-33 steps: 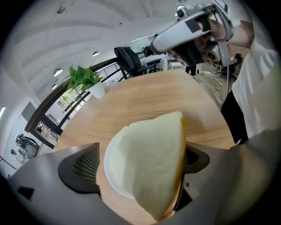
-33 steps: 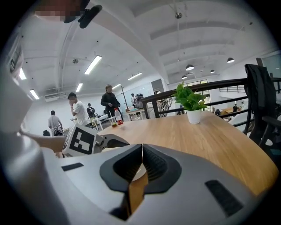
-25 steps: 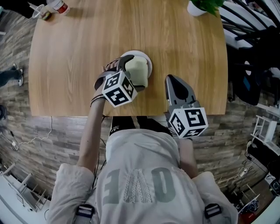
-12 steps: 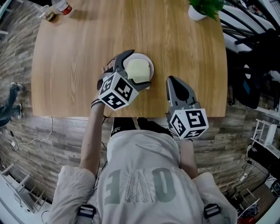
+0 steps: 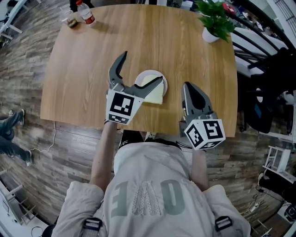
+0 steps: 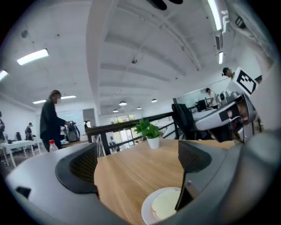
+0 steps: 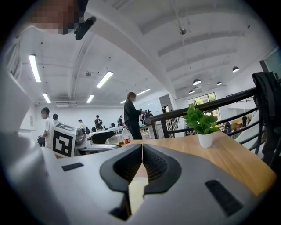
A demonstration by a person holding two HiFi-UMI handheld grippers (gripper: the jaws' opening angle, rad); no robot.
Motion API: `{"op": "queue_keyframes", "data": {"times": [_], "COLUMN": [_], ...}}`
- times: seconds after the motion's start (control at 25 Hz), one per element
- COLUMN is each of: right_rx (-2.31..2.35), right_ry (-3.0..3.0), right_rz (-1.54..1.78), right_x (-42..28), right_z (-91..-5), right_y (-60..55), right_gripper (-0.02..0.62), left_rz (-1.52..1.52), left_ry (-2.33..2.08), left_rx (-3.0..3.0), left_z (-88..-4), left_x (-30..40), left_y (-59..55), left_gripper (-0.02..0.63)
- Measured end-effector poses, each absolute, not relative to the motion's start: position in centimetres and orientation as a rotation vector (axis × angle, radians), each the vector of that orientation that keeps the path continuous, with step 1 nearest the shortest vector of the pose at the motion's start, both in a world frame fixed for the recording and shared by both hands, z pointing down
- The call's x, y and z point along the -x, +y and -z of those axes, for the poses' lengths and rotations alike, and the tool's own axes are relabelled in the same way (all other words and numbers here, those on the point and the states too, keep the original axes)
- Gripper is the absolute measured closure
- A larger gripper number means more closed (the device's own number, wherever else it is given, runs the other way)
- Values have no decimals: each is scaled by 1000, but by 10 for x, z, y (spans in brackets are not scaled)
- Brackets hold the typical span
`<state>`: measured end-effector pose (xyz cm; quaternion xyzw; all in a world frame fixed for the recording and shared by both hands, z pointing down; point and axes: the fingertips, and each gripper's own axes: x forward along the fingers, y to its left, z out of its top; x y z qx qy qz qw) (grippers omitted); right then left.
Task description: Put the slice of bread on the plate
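A pale slice of bread [image 5: 155, 91] lies on the small white plate [image 5: 146, 74] near the front of the wooden table, overhanging the plate's near right rim. My left gripper [image 5: 142, 67] is open and empty, held above and just in front of the plate, one jaw on each side. In the left gripper view the bread [image 6: 165, 205] rests on the plate [image 6: 146, 212] low between the wide jaws of the left gripper [image 6: 138, 165]. My right gripper [image 5: 189, 87] is shut and empty, to the right of the plate; the right gripper [image 7: 142, 150] shows its pads pressed together.
A potted plant [image 5: 214, 21] stands at the table's far right corner. A bottle [image 5: 86, 14] and a cup [image 5: 70, 19] sit at the far left corner. The table's front edge [image 5: 138, 131] is just before the person's body. Dark chairs stand right of the table.
My left gripper went from closed around the bread on the plate to open, then lifted and drew back. The bread stays on the plate. The right gripper stays shut in place.
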<state>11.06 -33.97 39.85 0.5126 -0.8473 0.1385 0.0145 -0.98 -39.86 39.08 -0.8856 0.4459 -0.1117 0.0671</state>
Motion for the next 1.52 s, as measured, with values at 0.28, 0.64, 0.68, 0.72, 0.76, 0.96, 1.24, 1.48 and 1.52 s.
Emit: {"op": "queue_keyframes", "data": {"times": [0.28, 0.64, 0.68, 0.72, 0.76, 0.96, 1.24, 1.48, 1.52], "right_rx": [-1619, -1666, -1669, -1675, -1681, -1684, -1710, -1731, -1735], "right_ry": [-2727, -2746, -2744, -2742, -2742, -2767, -2733, -2729, -2727], "right_rz": [-288, -120, -111, -102, -95, -105, -40, -47, -52], "right_x": [-102, -84, -81, -79, -78, -69, -63, -69, -70], "right_z": [-357, -329, -327, -326, -324, -323, -325, -325, -325], "right_y": [-346, -342, -342, -341, -339, -330, -321, -322, -322], "right_gripper": [577, 577, 577, 577, 577, 577, 578, 578, 578], "left_rz": [-4, -253, -234, -219, -203, -171, -150, -118, -118], "left_ry": [1577, 1821, 1842, 1861, 1880, 1931, 1993, 2003, 1995], "left_rx": [2486, 2174, 2143, 2125, 2117, 2143, 2352, 2360, 2363], "left_z": [-321, -269, -269, -270, -272, -280, -303, -307, -307], "left_x": [51, 96, 100, 103, 106, 113, 118, 119, 117], "left_y": [-379, -340, -336, -333, -330, -323, -334, -335, -336], "left_gripper": [48, 197, 270, 375, 470, 598, 598, 598, 597]}}
